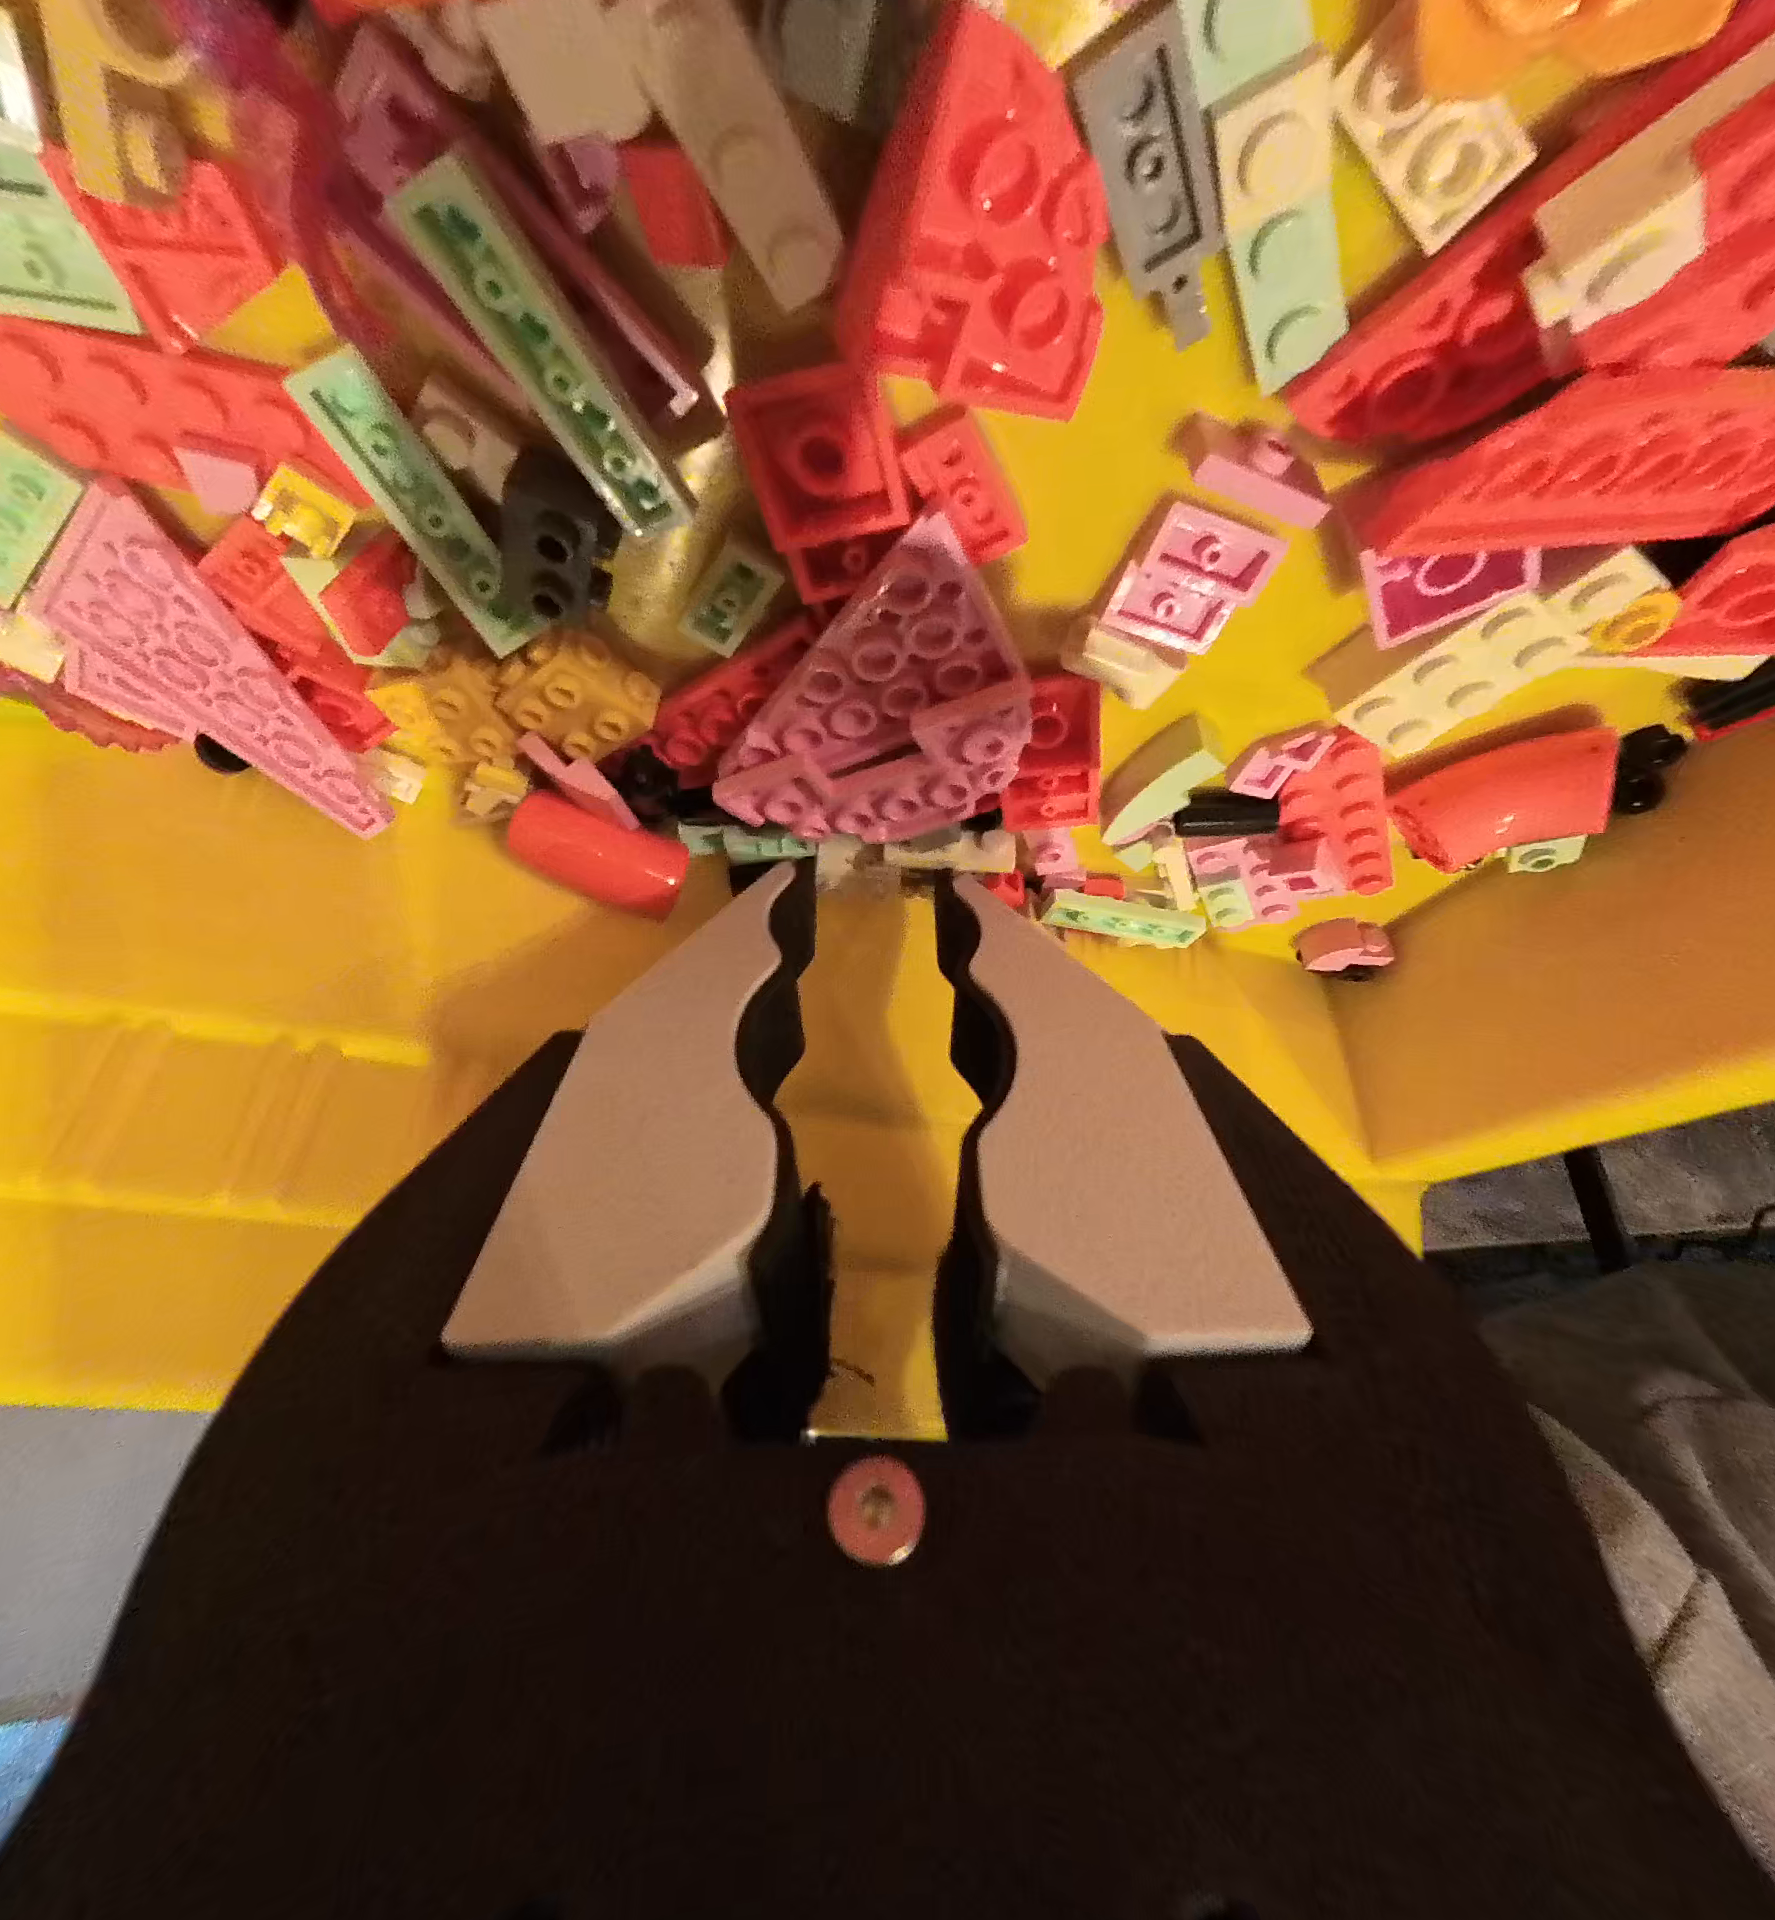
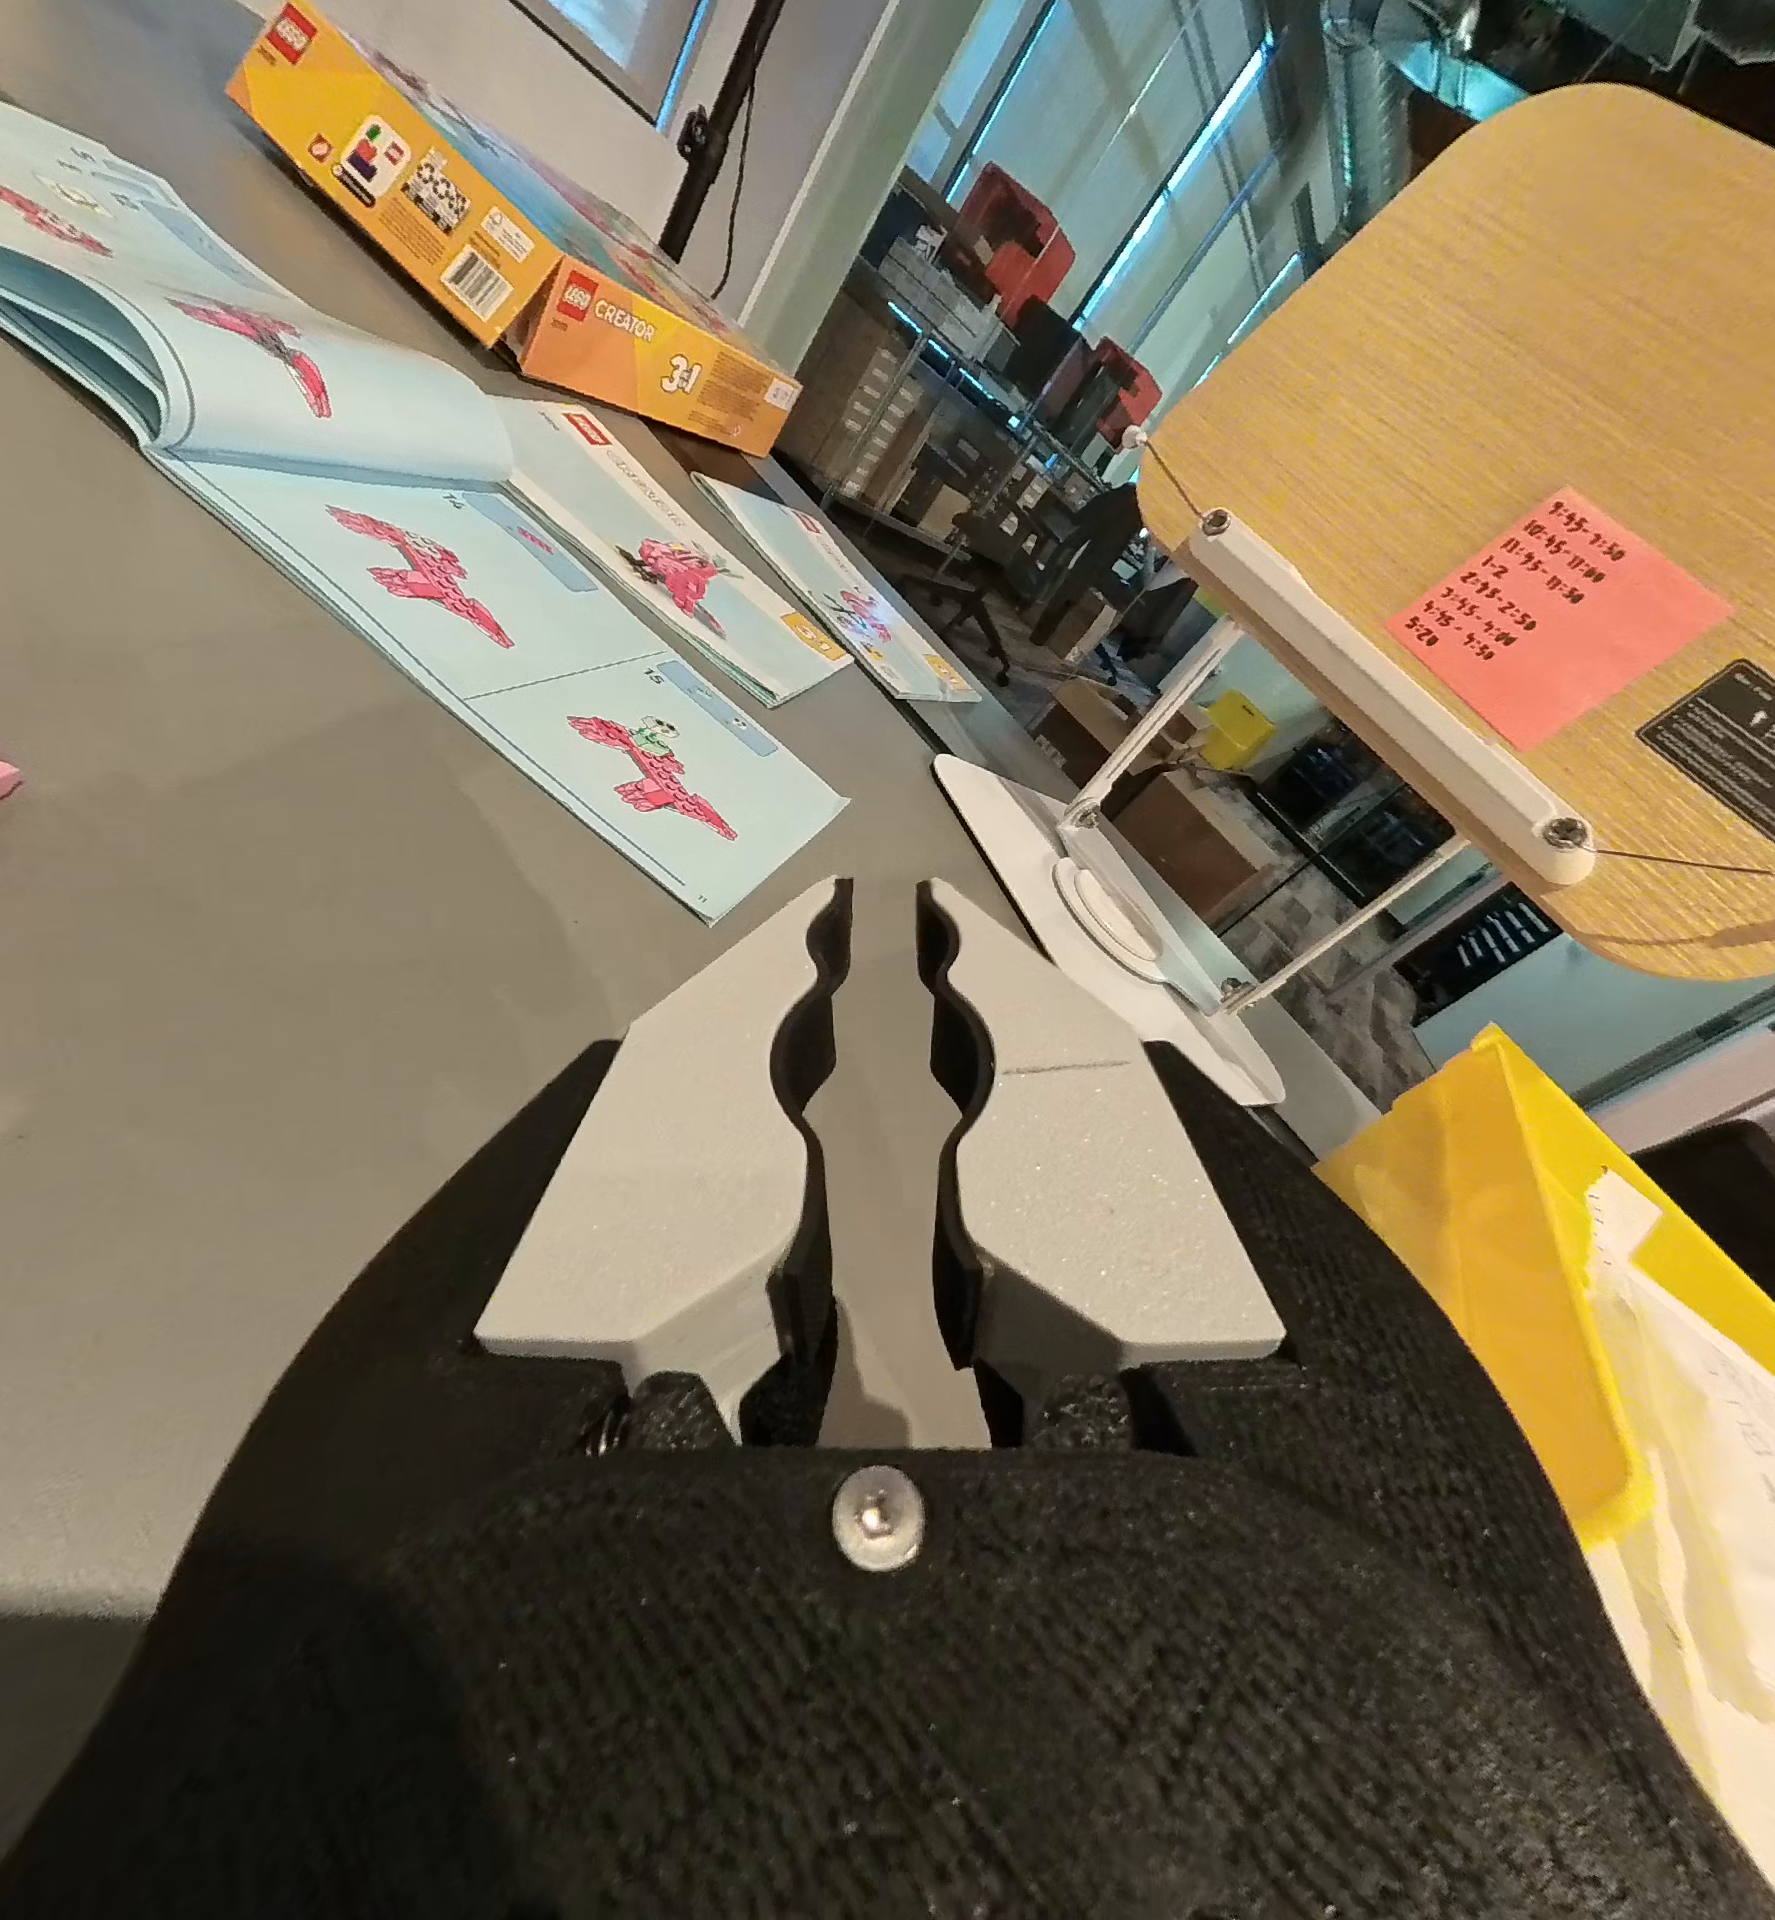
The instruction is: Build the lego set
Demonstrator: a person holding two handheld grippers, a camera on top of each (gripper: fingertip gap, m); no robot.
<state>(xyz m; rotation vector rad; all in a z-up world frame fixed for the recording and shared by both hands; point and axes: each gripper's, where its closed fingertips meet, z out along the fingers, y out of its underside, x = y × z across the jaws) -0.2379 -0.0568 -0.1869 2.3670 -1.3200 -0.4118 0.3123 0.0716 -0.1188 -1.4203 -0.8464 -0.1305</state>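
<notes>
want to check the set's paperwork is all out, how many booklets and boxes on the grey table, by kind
open instruction booklet: 1
closed instruction booklets: 2
lego box: 1
total: 4

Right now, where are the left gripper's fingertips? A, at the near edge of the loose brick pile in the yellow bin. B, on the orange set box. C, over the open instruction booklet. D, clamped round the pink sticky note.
A: the left gripper has its tips, a gap between them, at the edge of the brick pile inside the yellow bin; the open instruction booklet shows only in the right wrist view.
</notes>
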